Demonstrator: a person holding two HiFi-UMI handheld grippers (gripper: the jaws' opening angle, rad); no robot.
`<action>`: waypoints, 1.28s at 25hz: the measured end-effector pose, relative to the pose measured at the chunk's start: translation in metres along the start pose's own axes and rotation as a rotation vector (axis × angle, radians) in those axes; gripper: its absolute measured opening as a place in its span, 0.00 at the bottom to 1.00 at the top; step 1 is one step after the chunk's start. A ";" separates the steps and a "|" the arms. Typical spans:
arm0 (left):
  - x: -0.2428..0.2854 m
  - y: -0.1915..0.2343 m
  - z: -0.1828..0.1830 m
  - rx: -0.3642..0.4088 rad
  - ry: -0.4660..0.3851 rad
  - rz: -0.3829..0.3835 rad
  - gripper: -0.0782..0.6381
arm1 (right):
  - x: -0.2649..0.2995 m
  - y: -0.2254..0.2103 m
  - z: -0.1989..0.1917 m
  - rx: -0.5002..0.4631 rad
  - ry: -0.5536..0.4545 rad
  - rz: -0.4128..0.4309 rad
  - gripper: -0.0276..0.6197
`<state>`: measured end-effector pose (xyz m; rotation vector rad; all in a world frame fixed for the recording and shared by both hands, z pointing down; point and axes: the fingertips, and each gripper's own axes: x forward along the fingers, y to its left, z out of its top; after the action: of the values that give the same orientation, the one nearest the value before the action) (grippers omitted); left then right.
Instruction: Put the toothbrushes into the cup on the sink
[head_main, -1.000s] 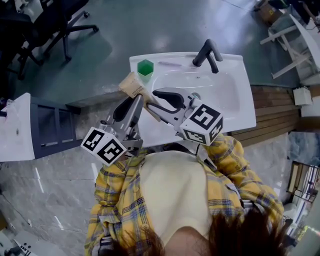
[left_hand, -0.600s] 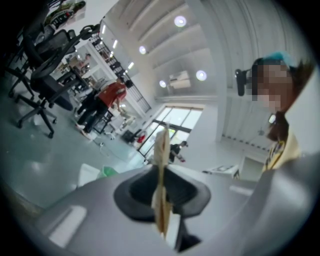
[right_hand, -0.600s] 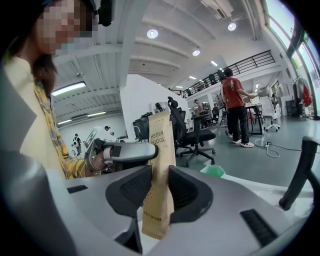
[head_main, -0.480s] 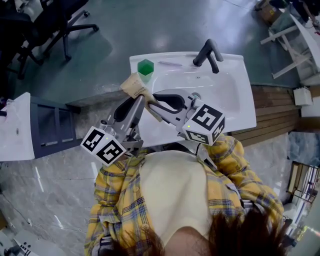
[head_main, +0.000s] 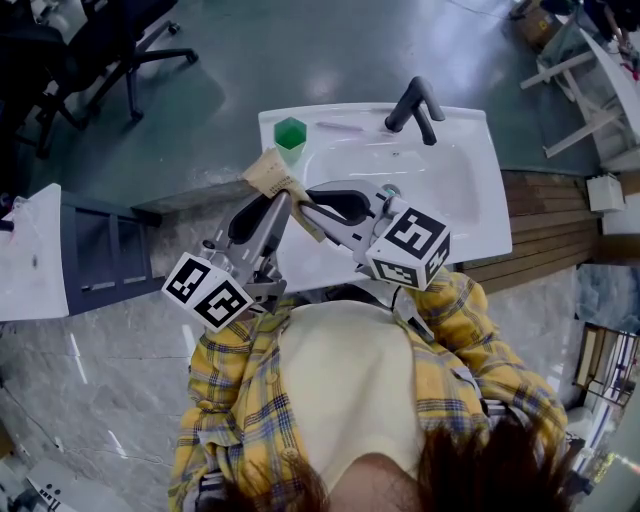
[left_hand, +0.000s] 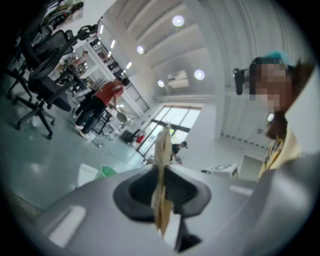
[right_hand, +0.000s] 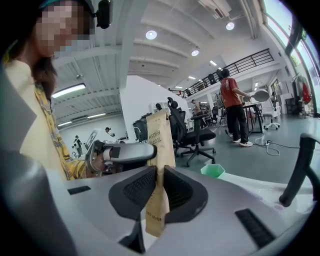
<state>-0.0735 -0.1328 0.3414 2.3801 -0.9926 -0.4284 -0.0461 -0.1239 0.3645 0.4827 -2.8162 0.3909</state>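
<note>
- Head view: I see both claws meeting at the left edge of the white sink (head_main: 470, 190), sharing one brown paper toothbrush packet (head_main: 268, 172). The left claw (head_main: 272, 205) comes in from the lower left and the right claw (head_main: 312, 208) from the right. The packet is held in the air, tilted. Its upper end is near the green cup (head_main: 291, 133) but does not touch it. The cup stands on the sink's back left corner, and the black faucet (head_main: 415, 108) sits at the back rim. The person's plaid shirt (head_main: 240, 390) fills the bottom of the picture.
- Left gripper view: the left claw (left_hand: 161, 187) is clenched on the packet (left_hand: 162, 142). I see the packet edge-on here, upright between the pads and sticking out above and below them. The cup (left_hand: 106, 171) peeks over the left jaw.
- Right gripper view: the right claw (right_hand: 156, 192) has just been closing its jaws, and the pads now grasp the packet (right_hand: 160, 135) low down. The packet's bottom end hangs beneath the pads. The left claw (right_hand: 142, 151) grips the same packet higher up. Beyond them the cup (right_hand: 212, 170) stands on the sink (right_hand: 265, 192), and the faucet (right_hand: 299, 170) is at the right.
</note>
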 end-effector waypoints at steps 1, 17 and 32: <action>0.000 0.000 0.000 0.002 -0.001 0.000 0.16 | 0.000 0.000 0.000 0.000 -0.001 -0.002 0.12; -0.004 -0.012 0.002 0.018 -0.034 -0.002 0.17 | -0.009 0.006 0.002 0.100 -0.041 0.030 0.11; -0.009 -0.025 0.006 0.033 -0.080 -0.044 0.17 | -0.017 0.013 0.006 0.221 -0.105 0.127 0.11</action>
<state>-0.0684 -0.1138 0.3230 2.4349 -0.9908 -0.5309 -0.0362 -0.1089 0.3504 0.3784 -2.9294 0.7284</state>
